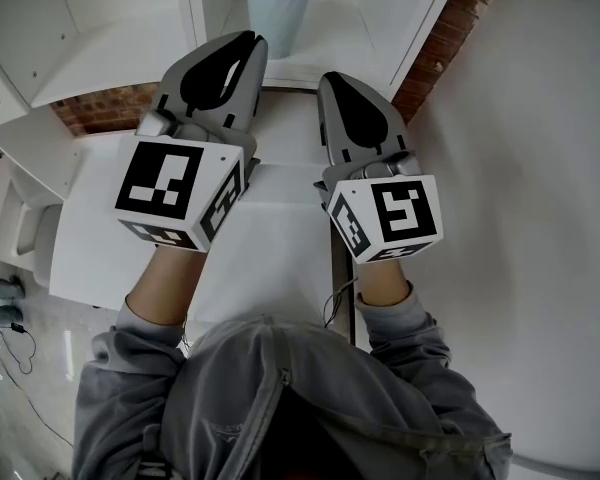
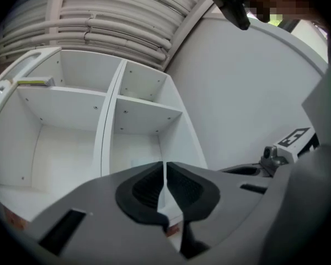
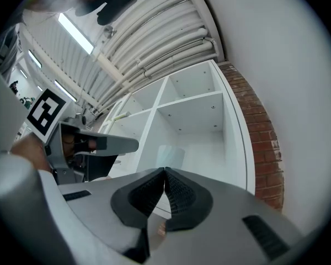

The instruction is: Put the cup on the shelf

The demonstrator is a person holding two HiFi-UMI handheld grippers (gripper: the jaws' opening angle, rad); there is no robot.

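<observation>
A pale blue cup [image 1: 278, 8] with a dark inside stands upright in a compartment of the white shelf unit [image 1: 130, 58]. It shows again in the right gripper view as the cup [image 3: 170, 158], just beyond the jaw tips. My left gripper [image 1: 248, 38] points at the shelf, its tip close to the cup's left side, jaws shut with nothing between them [image 2: 165, 167]. My right gripper [image 1: 332, 76] lies beside it to the right, a little short of the shelf edge, also shut and empty [image 3: 164, 173]. The left gripper view shows only empty shelf compartments [image 2: 66, 142].
A red brick wall [image 1: 460, 28] runs behind the shelf unit on the right, and a plain white wall [image 1: 540, 218] fills the right side. A white surface [image 1: 270, 238] lies under both grippers. Cables [image 1: 10, 338] trail on the floor at the left.
</observation>
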